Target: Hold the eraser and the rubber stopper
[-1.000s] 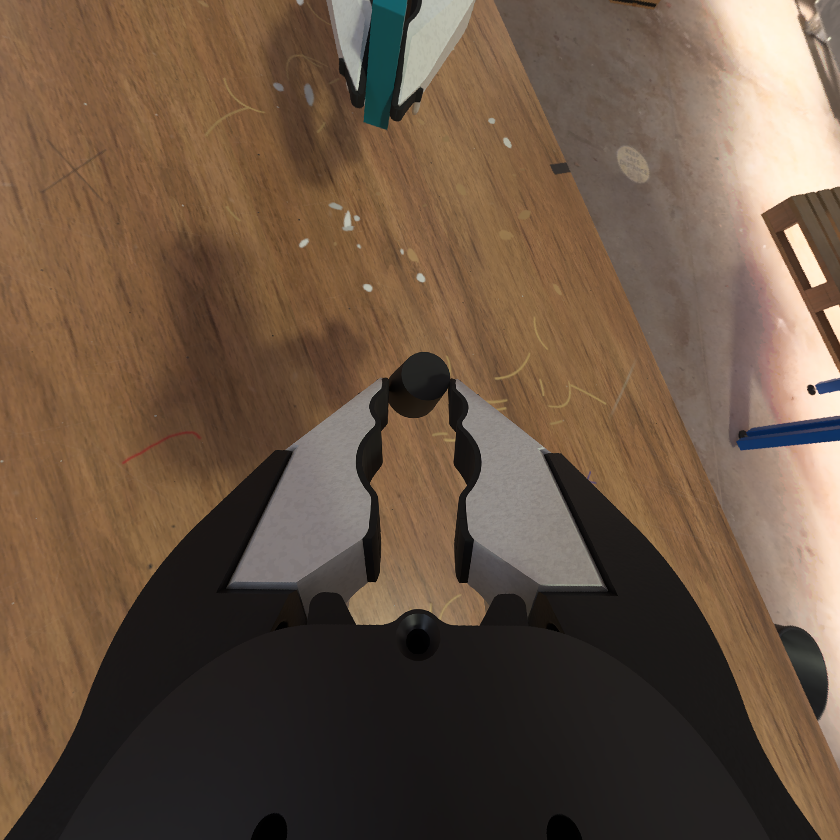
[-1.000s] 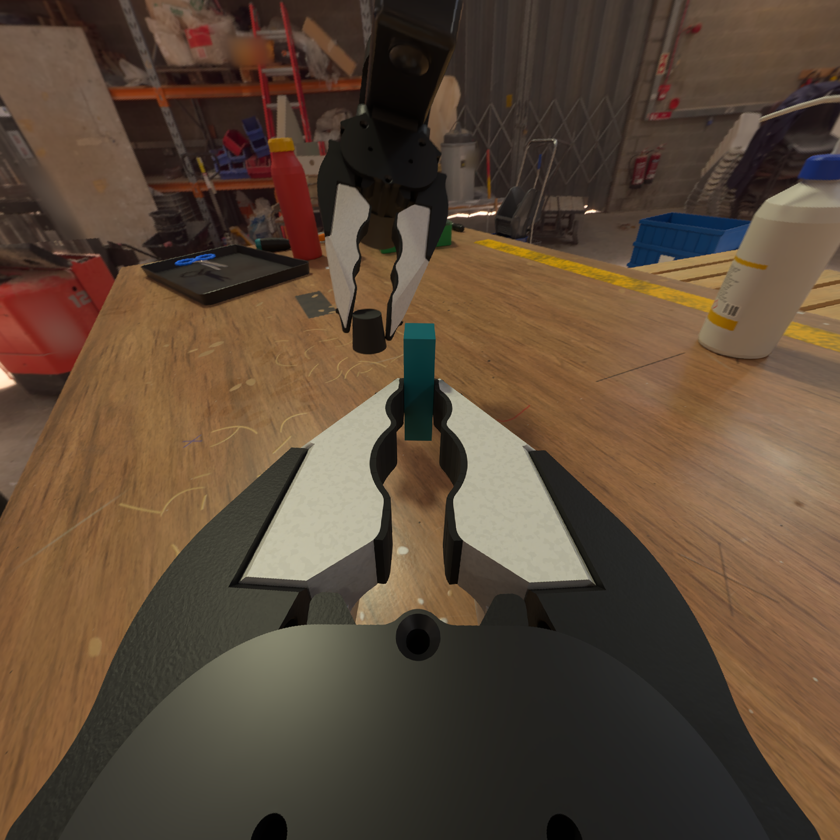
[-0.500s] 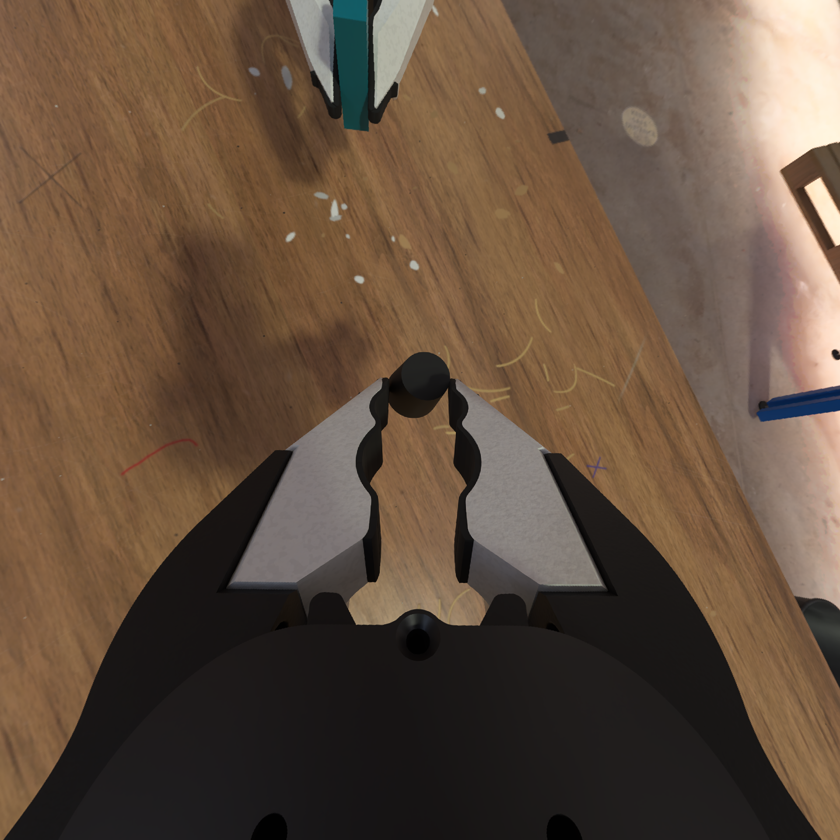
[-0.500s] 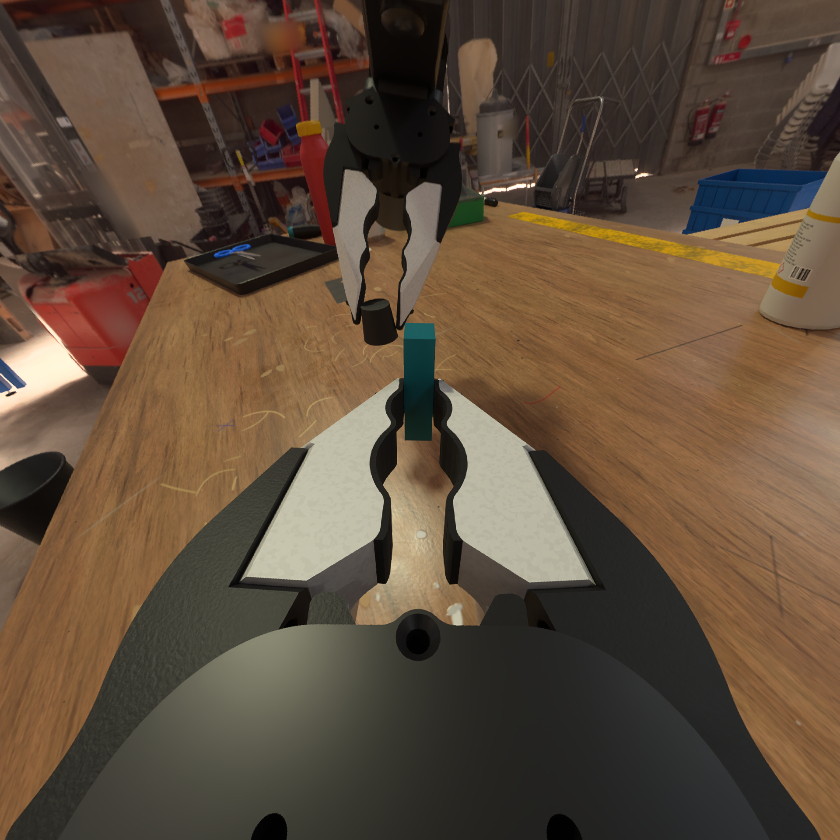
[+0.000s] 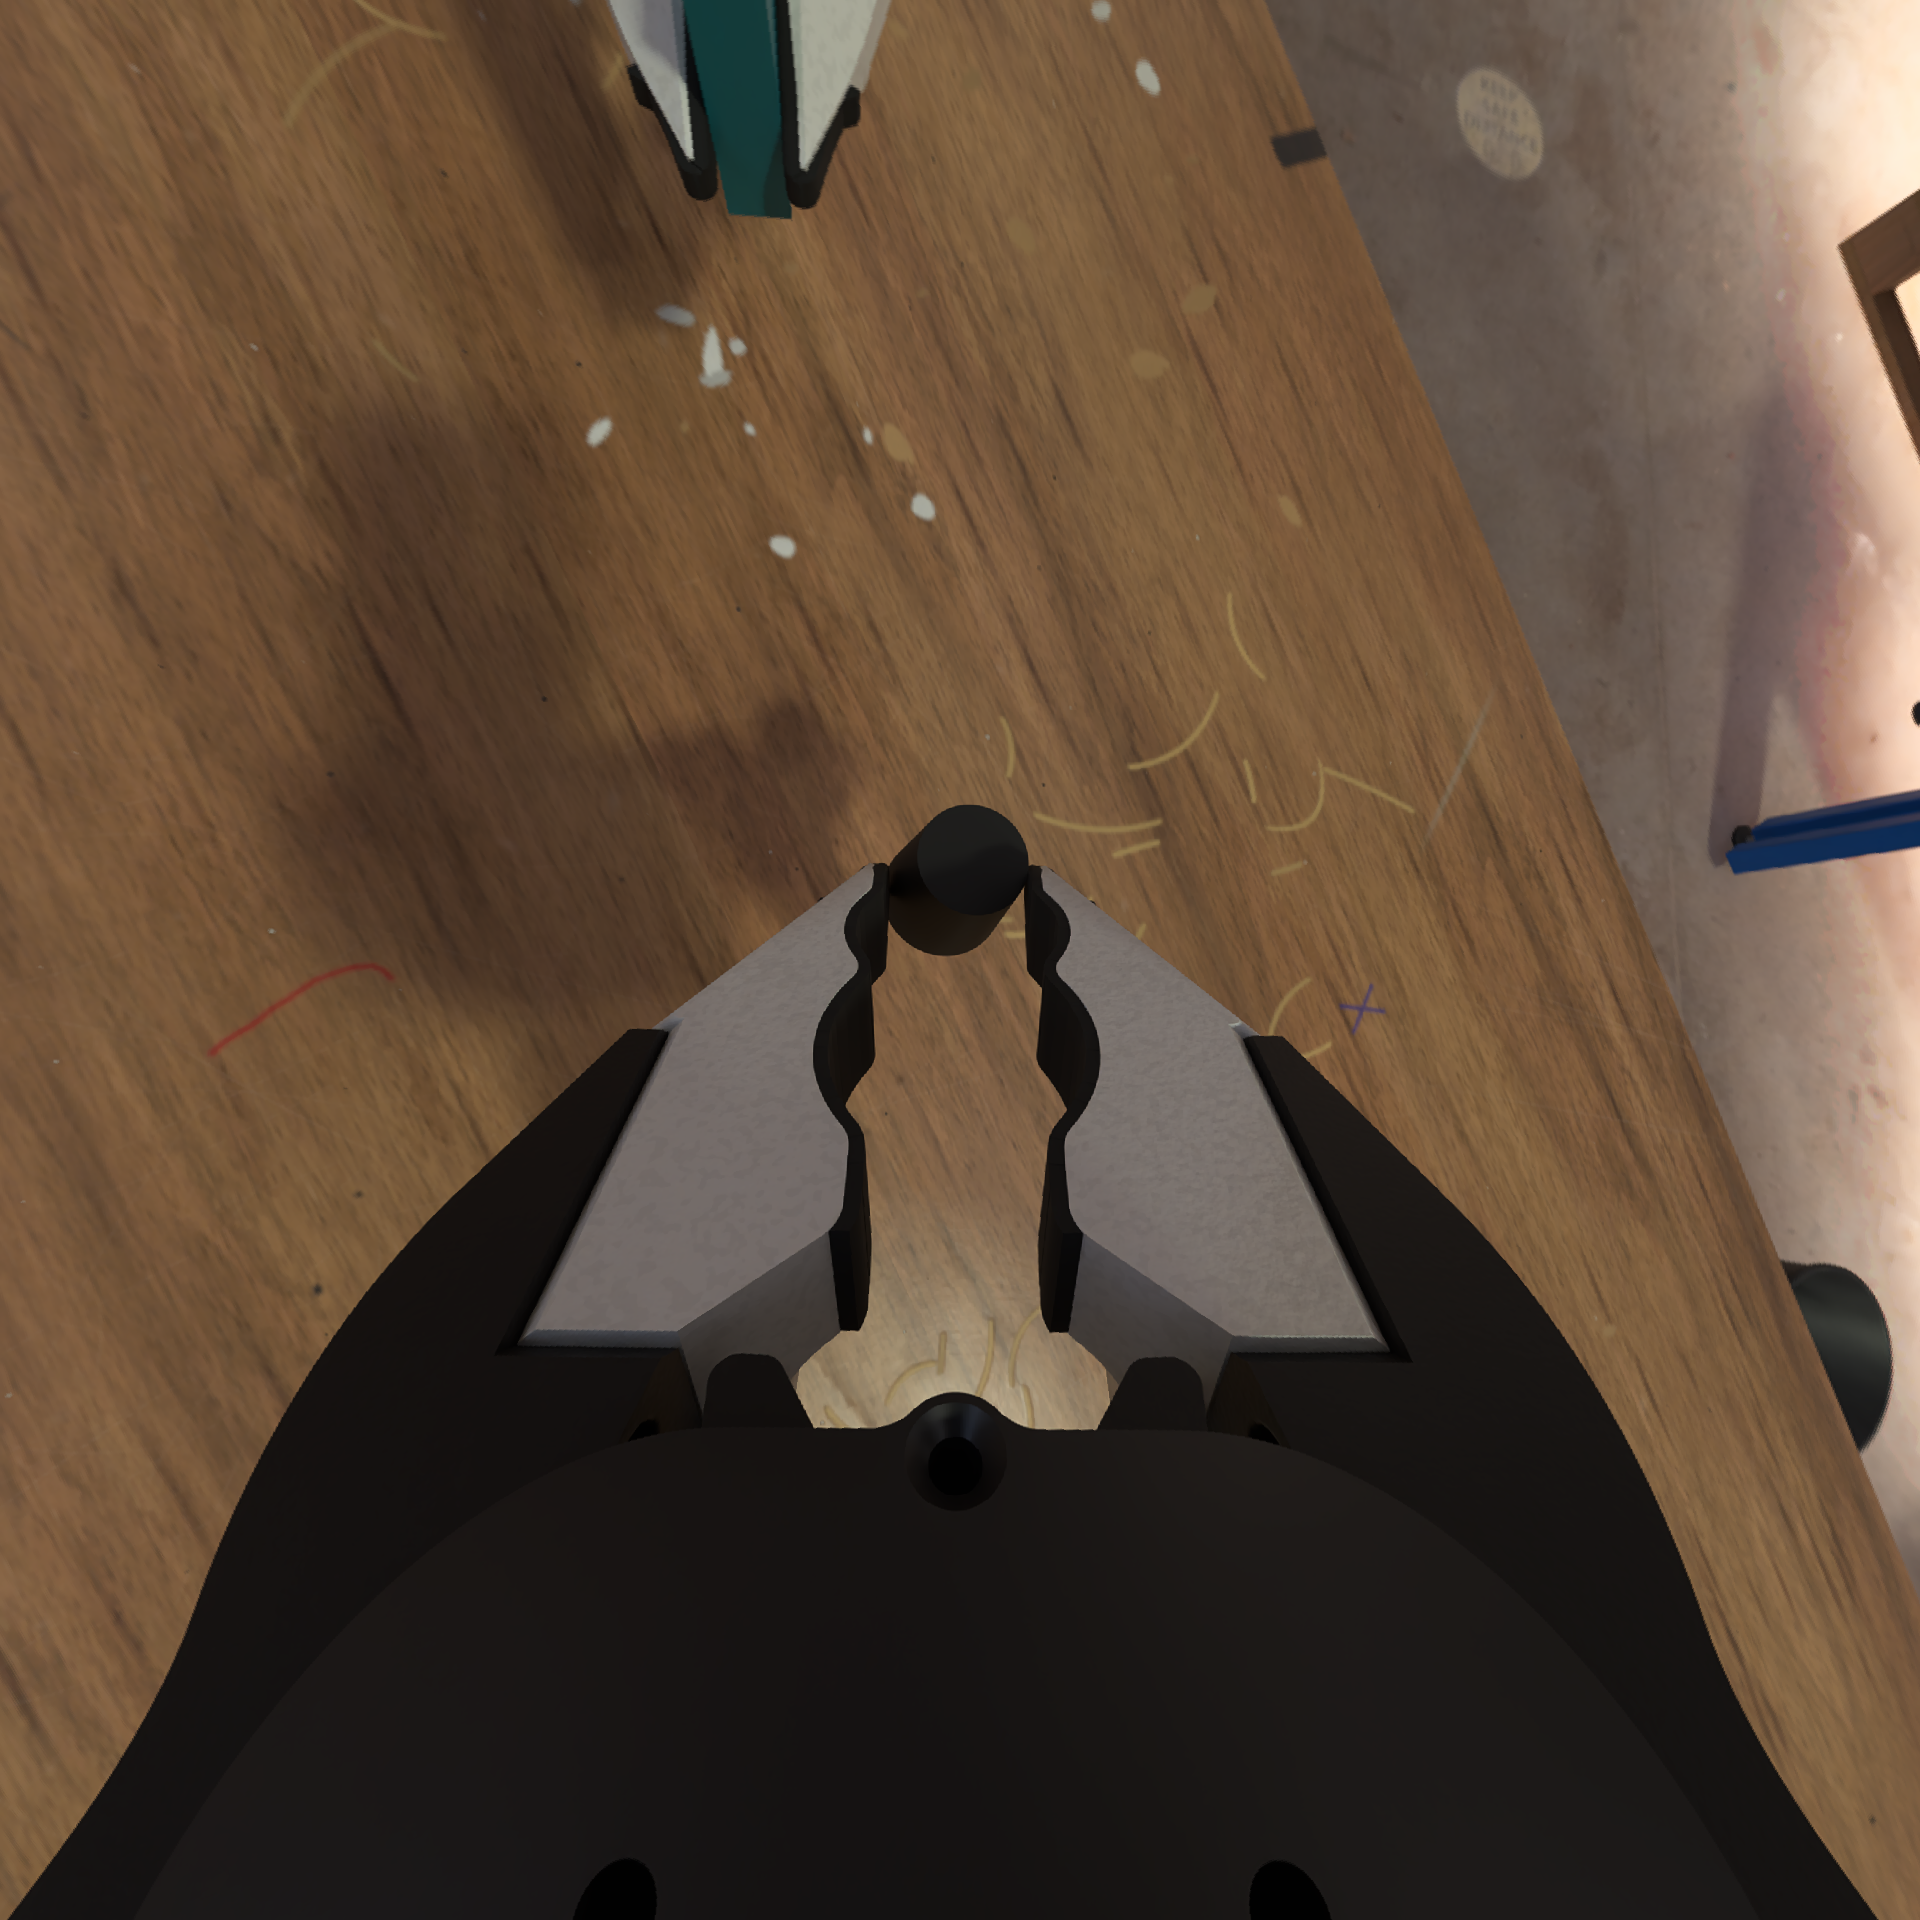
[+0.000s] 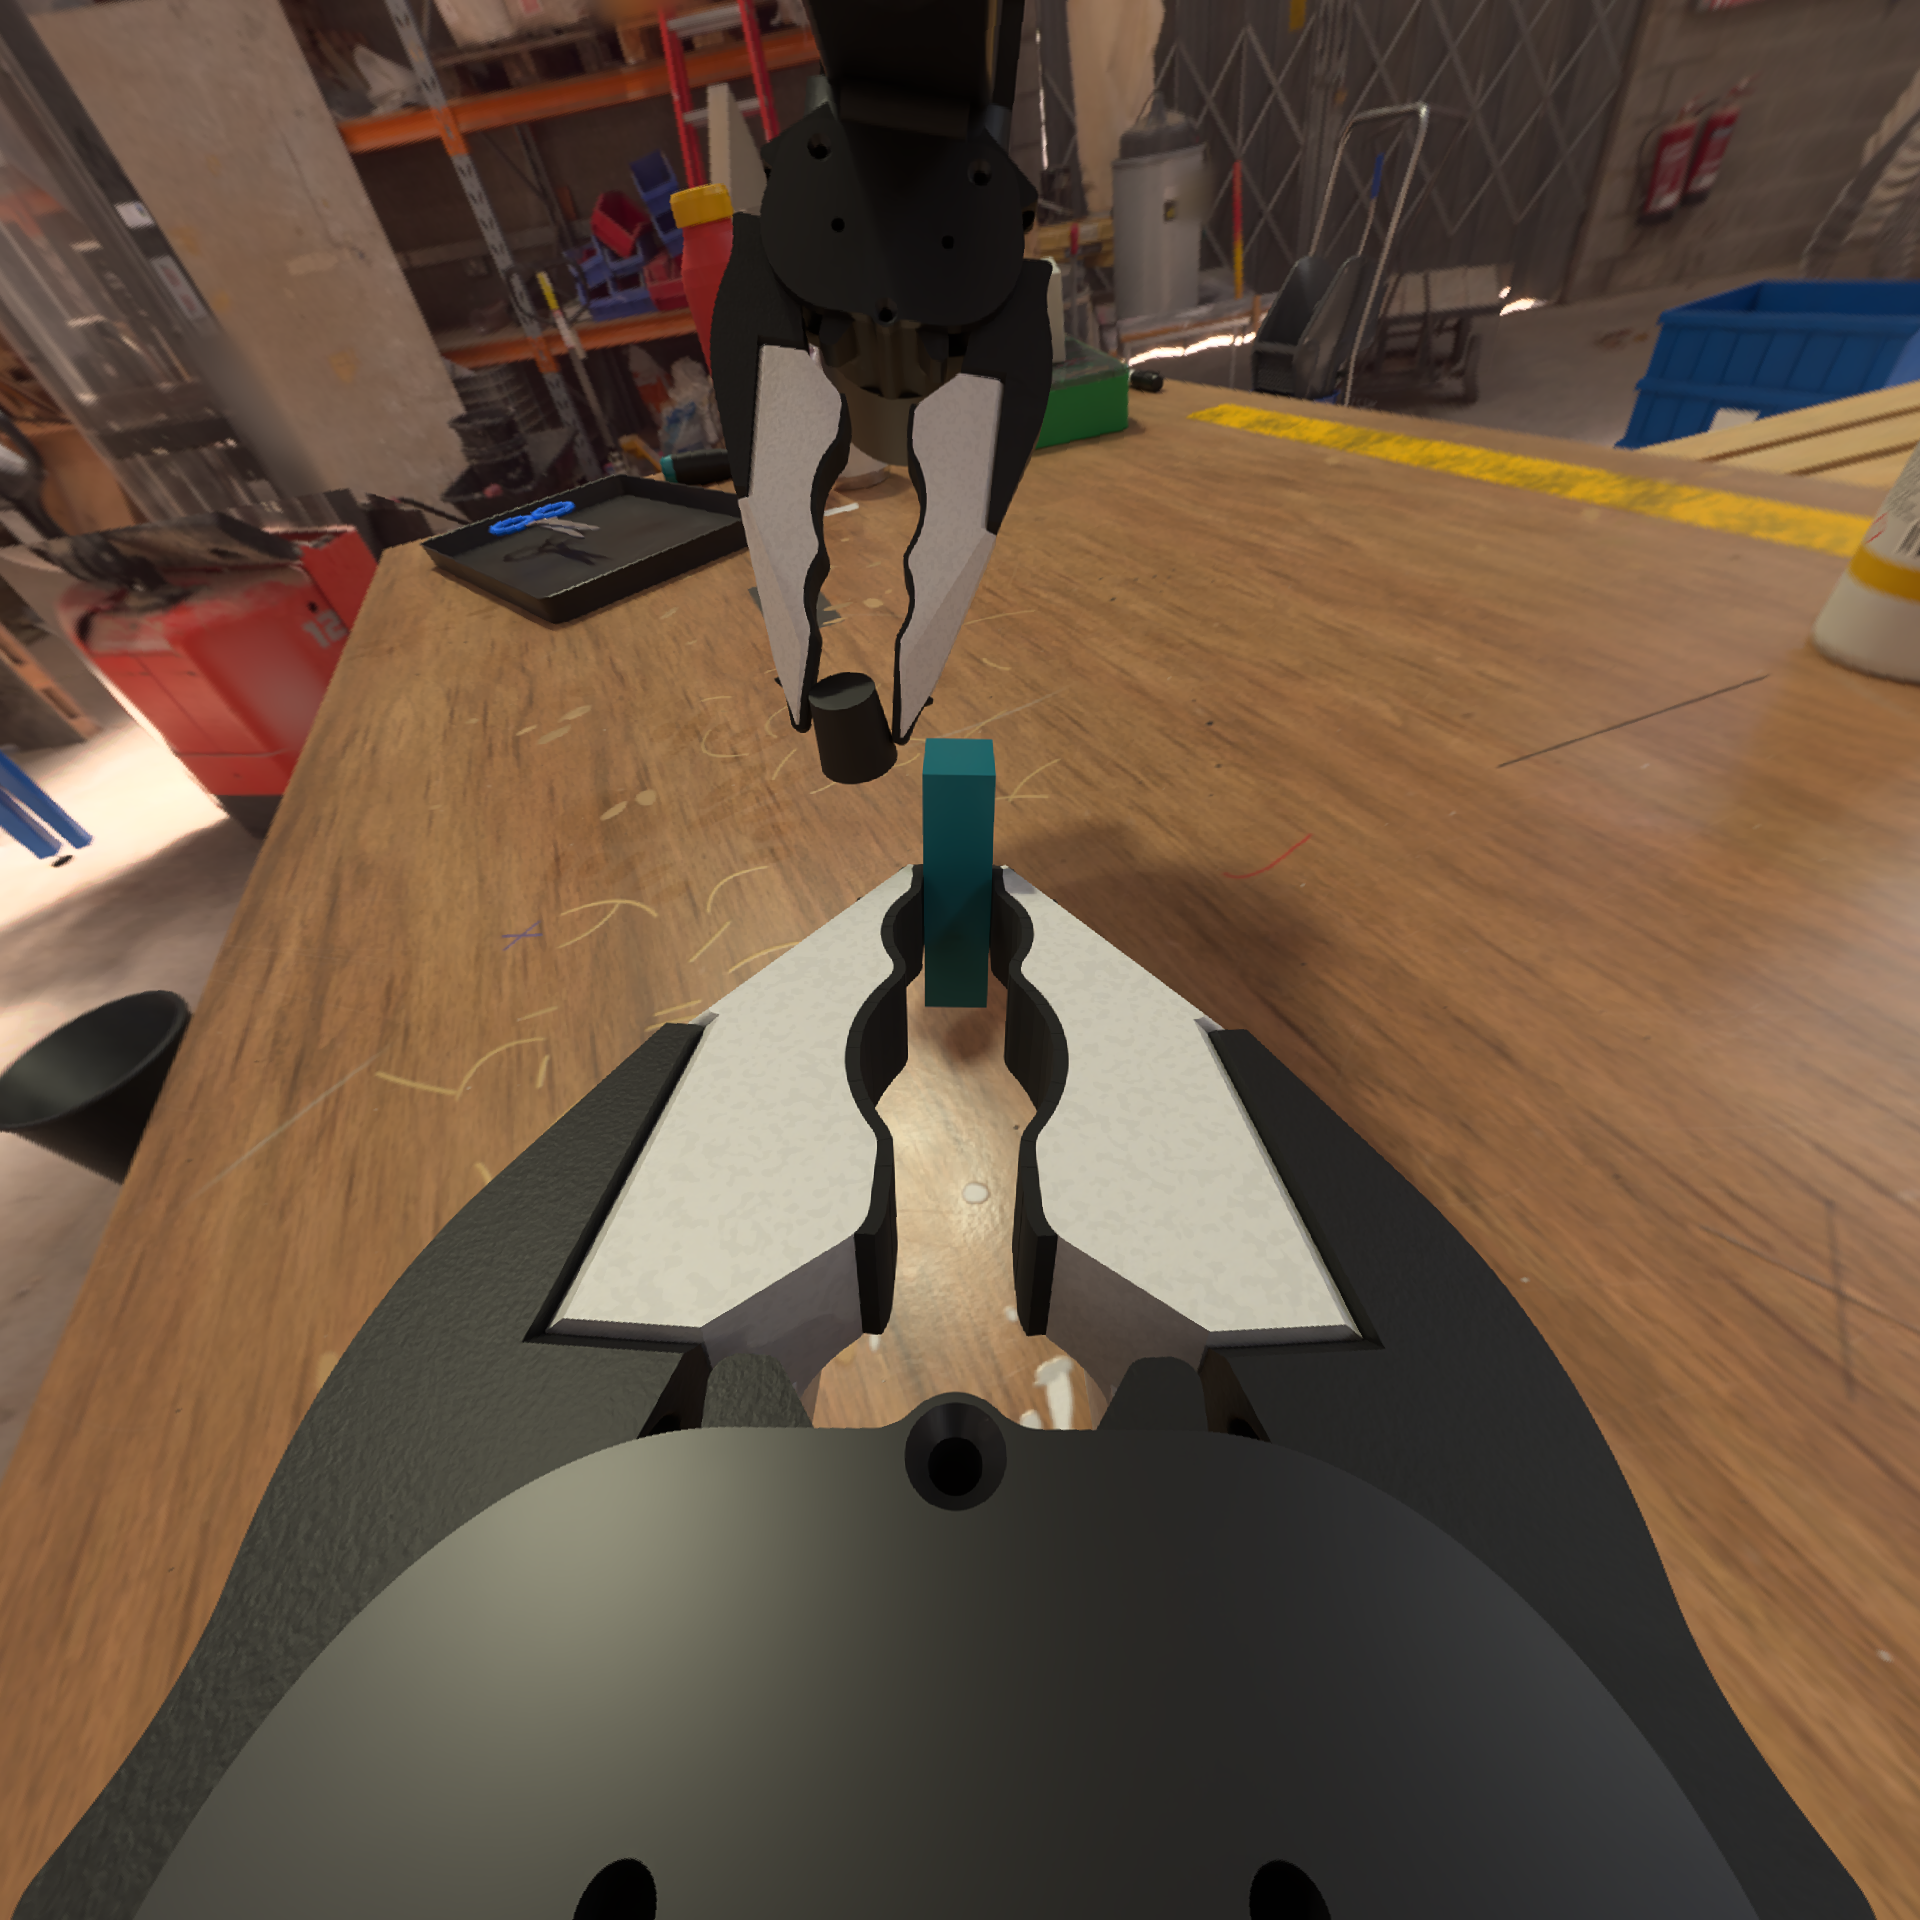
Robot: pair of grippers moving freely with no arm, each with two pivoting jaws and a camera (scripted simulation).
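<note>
My left gripper (image 5: 958, 888) is shut on the black rubber stopper (image 5: 961, 873) at its fingertips and holds it above the wooden table (image 5: 416, 623). My right gripper (image 6: 958, 894) is shut on the upright teal eraser (image 6: 958, 831) and holds it above the table too. The left gripper (image 6: 854, 717) with the stopper (image 6: 852, 727) also shows in the right wrist view, just beyond and left of the eraser. The right gripper (image 5: 750, 187) with the eraser (image 5: 743, 114) shows at the top of the left wrist view.
A black tray (image 6: 592, 551) with blue scissors (image 6: 535, 516) lies at the table's far left. A red bottle (image 6: 701, 260) and a green box (image 6: 1081, 395) stand behind it. A white bottle (image 6: 1870, 592) stands at the right. The table edge (image 5: 1507, 582) runs close on the left gripper's right.
Both grippers have kept their hold and drawn closer to each other; the left gripper with the stopper looks nearer and larger in the right wrist view.
</note>
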